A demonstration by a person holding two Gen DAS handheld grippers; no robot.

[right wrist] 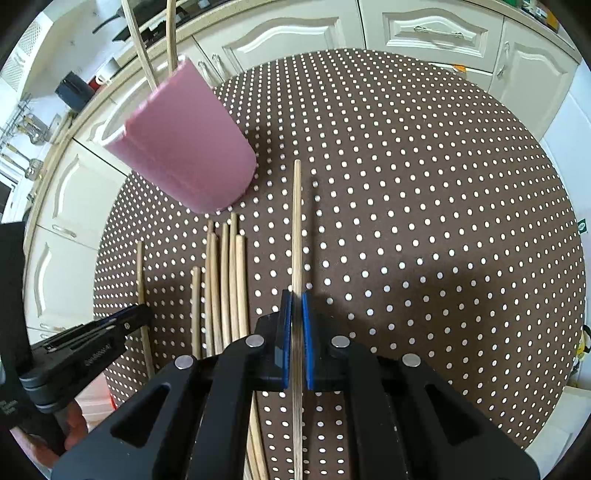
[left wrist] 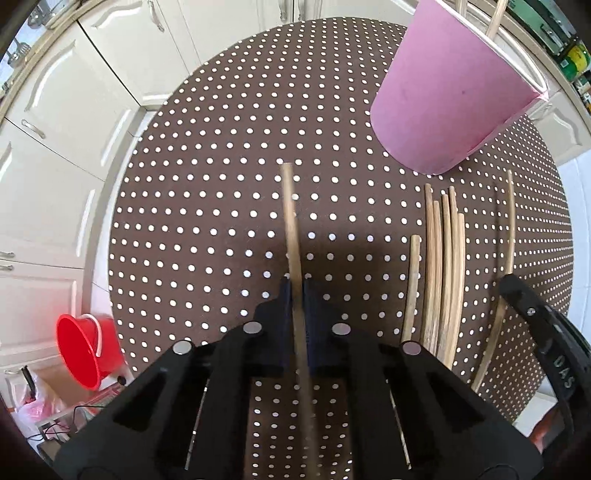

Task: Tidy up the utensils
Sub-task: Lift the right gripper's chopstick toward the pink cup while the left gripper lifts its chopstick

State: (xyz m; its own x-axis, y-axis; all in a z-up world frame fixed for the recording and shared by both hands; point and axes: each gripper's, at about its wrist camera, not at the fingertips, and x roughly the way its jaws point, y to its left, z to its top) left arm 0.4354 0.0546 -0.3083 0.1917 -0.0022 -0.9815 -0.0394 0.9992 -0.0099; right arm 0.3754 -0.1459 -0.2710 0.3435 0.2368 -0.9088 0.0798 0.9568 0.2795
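A pink cup (left wrist: pixel 454 92) (right wrist: pixel 184 147) stands on the round dotted table (left wrist: pixel 221 184) (right wrist: pixel 424 184) with two chopsticks (right wrist: pixel 142 48) sticking out of it. Several wooden chopsticks (left wrist: pixel 445 266) (right wrist: pixel 225 284) lie side by side in front of the cup. My left gripper (left wrist: pixel 296 286) is shut on one chopstick (left wrist: pixel 290 218) that points forward above the table. My right gripper (right wrist: pixel 296 299) is shut on another chopstick (right wrist: pixel 296 221), to the right of the pile. The right gripper's finger (left wrist: pixel 517 295) shows at the left wrist view's right edge, the left gripper (right wrist: pixel 122 325) at the right wrist view's left edge.
White cabinets (left wrist: pixel 55 147) (right wrist: pixel 424 33) ring the table. A red bucket (left wrist: pixel 86 350) sits on the floor to the left. A counter with kitchen items (right wrist: pixel 74 88) runs behind the cup.
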